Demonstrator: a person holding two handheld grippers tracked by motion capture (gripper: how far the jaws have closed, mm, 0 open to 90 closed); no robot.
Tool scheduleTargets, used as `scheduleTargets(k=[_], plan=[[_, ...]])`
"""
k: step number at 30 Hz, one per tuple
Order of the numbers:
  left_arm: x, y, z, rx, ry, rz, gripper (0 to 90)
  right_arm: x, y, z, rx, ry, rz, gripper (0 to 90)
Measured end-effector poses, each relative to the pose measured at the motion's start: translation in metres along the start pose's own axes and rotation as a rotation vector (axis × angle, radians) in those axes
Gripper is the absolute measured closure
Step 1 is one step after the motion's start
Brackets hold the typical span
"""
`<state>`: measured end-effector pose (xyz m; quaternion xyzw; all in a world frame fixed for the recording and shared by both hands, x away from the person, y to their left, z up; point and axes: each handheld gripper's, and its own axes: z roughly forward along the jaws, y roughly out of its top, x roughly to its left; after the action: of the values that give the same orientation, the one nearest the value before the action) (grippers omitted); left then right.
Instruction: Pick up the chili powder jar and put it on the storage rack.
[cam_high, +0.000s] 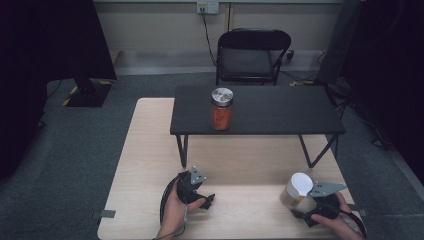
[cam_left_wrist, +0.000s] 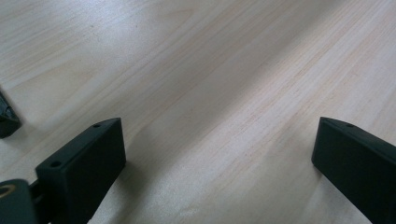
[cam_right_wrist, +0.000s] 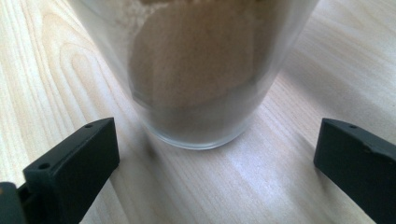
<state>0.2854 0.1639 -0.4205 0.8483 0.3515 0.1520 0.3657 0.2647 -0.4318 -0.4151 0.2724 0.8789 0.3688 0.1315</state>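
A glass jar of brown powder (cam_high: 295, 191) with a white lid stands upright on the wooden table (cam_high: 150, 150) at the front right. My right gripper (cam_high: 305, 212) is just behind it on the person's side, open, with the jar (cam_right_wrist: 201, 70) ahead of its wide-apart jaws and not between the pads. My left gripper (cam_high: 207, 200) rests low over the table at the front left, open, with bare wood (cam_left_wrist: 219, 93) between its jaws. A second jar (cam_high: 221, 109), filled with red-orange contents and capped with a silver lid, stands on the black shelf (cam_high: 280, 107).
The low black shelf on thin legs spans the far half of the table. Behind the table are a black folding chair (cam_high: 252, 55) and a dark stand base (cam_high: 87, 92) on grey carpet. A small dark object (cam_left_wrist: 7, 116) lies at the left edge of the left gripper view.
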Motion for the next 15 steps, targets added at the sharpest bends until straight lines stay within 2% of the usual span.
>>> scheduleTargets(k=[15], plan=[[0.0015,-0.003,0.0004,-0.009,-0.003,0.004,0.0,0.0,0.0,0.0,0.0,0.0,0.0,0.0]])
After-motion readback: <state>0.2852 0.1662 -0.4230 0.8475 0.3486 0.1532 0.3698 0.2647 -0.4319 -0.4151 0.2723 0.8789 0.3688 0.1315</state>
